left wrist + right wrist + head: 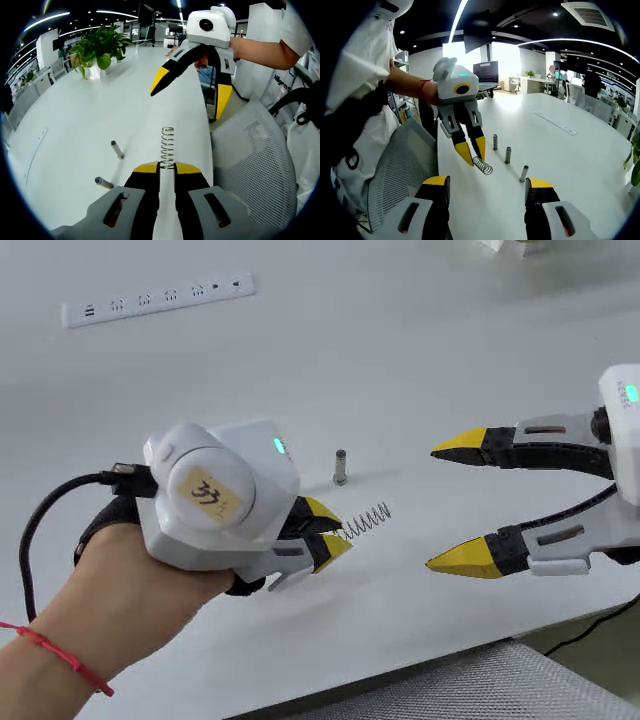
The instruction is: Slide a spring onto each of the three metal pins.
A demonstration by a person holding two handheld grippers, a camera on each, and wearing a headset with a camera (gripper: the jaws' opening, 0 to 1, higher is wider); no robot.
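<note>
Left gripper (345, 531) fingers narrow, pinching one end of spring (368, 520), free end out over worktop (420, 360) near upright bare pin (340, 467). Right gripper (430, 507) fingers wide, empty. Tip spring vertical, centre bore over pin top, lower w/o crushing coils; steady w/ right if it wobbles.

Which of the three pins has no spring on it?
The near pin, closest to the right tool: smooth and bare, while the middle pin and far pin carry coils.
</note>
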